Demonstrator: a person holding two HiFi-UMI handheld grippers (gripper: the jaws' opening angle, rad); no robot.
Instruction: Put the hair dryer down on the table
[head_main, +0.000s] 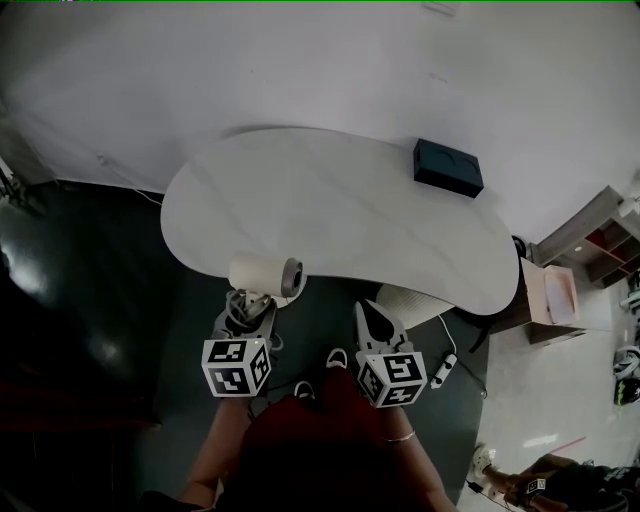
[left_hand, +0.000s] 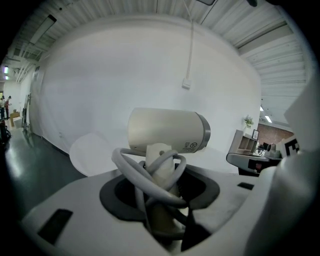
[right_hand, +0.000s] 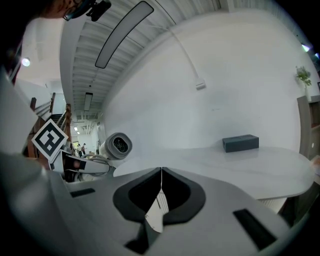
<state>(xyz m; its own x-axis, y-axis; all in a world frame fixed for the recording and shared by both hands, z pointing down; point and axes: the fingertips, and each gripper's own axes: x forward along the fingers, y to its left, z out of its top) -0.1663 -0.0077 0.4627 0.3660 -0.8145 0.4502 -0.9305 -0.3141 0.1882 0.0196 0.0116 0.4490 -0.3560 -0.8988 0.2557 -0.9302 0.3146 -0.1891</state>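
The cream hair dryer (head_main: 262, 273) hangs over the near edge of the white table (head_main: 340, 210), its barrel level and its grey-ringed end to the right. My left gripper (head_main: 250, 303) is shut on the hair dryer's handle, which has the grey cord wound round it. In the left gripper view the barrel (left_hand: 167, 131) stands above the jaws, and the handle sits between them at the left gripper (left_hand: 161, 185). My right gripper (head_main: 372, 315) is beside it, short of the table edge, jaws shut with nothing in them. The right gripper view shows the right gripper (right_hand: 161, 175) and the dryer's round end (right_hand: 118, 145) at left.
A black box (head_main: 448, 167) lies at the table's far right, also seen as a dark box (right_hand: 240, 142). A white ribbed object (head_main: 415, 300) stands under the table's near edge. A power strip (head_main: 443, 368) lies on the dark floor. A shelf (head_main: 600, 240) stands at the right.
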